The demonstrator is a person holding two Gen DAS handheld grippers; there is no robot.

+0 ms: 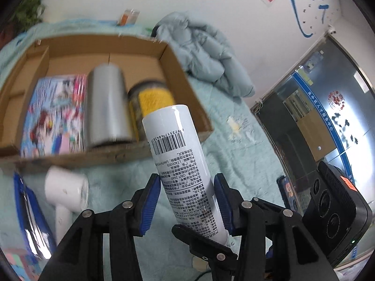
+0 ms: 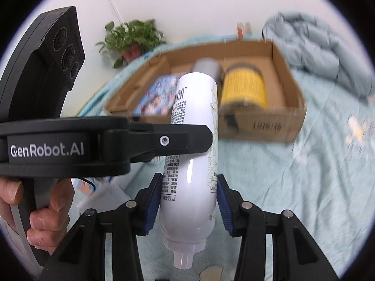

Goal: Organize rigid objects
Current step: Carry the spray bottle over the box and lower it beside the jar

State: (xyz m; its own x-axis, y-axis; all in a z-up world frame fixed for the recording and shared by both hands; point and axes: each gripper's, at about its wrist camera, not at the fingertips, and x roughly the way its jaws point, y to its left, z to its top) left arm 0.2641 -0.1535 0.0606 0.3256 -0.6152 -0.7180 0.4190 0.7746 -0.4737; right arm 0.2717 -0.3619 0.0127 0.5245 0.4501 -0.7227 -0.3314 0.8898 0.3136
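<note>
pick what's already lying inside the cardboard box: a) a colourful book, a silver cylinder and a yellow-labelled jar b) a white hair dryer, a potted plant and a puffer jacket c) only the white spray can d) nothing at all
a: in the left wrist view the cardboard box holds a colourful book, a silver cylinder and a yellow-labelled jar side by side, while the white spray can is held up outside it.

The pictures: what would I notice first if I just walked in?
A tall white spray bottle, held up front by both the left gripper and the right gripper. Behind it on the pale green blanket sits a cardboard box holding a colourful book, a silver can and a yellow-labelled jar.
</note>
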